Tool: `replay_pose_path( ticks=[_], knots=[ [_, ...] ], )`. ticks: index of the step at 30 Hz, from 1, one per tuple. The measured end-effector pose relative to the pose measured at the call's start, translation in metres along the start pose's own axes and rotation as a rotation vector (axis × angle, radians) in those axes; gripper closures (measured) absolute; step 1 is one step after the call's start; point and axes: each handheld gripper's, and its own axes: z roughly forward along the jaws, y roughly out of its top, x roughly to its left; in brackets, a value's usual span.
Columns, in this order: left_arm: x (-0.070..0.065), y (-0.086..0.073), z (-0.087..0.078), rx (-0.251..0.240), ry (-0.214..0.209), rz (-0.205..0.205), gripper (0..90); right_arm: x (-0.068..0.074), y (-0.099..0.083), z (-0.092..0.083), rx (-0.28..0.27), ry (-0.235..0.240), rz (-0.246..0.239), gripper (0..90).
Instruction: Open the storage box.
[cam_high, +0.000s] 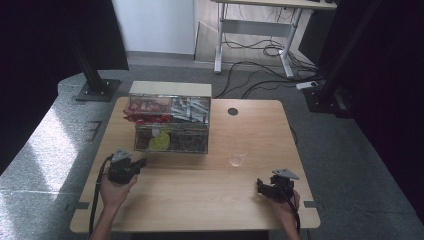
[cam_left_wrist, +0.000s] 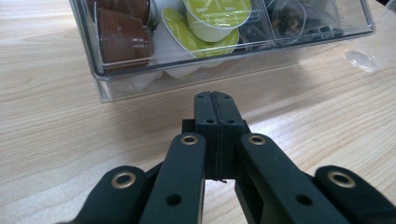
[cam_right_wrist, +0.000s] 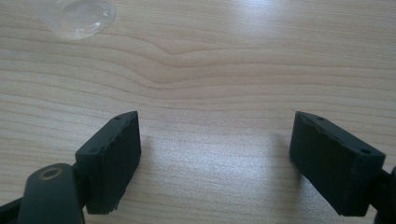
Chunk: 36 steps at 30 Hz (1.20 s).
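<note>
A clear plastic organiser box (cam_high: 170, 122) stands at the back left of the wooden table (cam_high: 200, 200); it holds red items, white sachets, brown capsules and green-lidded capsules (cam_high: 160, 141). My left gripper (cam_high: 144, 162) rests on the table just left of the box's near corner, its jaws pressed together with nothing between them. In the left gripper view the shut gripper (cam_left_wrist: 217, 100) points at the box's clear wall (cam_left_wrist: 121, 84), with green-lidded capsules (cam_left_wrist: 217, 14) and brown capsules (cam_left_wrist: 123, 39) behind it. My right gripper (cam_high: 260, 186) sits near the front right edge, open over bare wood (cam_right_wrist: 215, 154). A small clear cup (cam_high: 237, 159) stands between the box and the right gripper.
The clear cup (cam_right_wrist: 77, 16) lies at the upper left of the right gripper view, and its rim (cam_left_wrist: 362, 60) shows at the right of the left gripper view. A round cable hole (cam_high: 232, 111) is at the table's back. Desk legs and cables lie on the floor beyond.
</note>
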Motion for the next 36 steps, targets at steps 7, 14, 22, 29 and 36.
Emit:
replay_pose_path(
  ticks=[7,14,22,29,36],
  knots=[
    [0.001,0.0,0.008,0.026,-0.002,0.01,90.0,0.0,0.0,0.0,0.0,-0.001,0.001,16.7],
    [0.002,0.002,0.013,0.035,-0.001,0.015,90.0,0.0,0.0,0.0,0.0,-0.002,0.002,16.9],
    [0.007,0.005,0.022,0.046,0.004,0.011,90.0,0.001,0.0,0.0,0.0,-0.002,0.002,16.9],
    [0.01,0.011,0.03,0.056,0.002,0.004,90.0,0.001,0.0,0.0,0.0,-0.003,0.003,16.9],
    [0.009,0.012,0.034,0.053,0.015,0.014,90.0,0.001,0.0,0.0,0.0,-0.003,0.003,16.9]
  ],
)
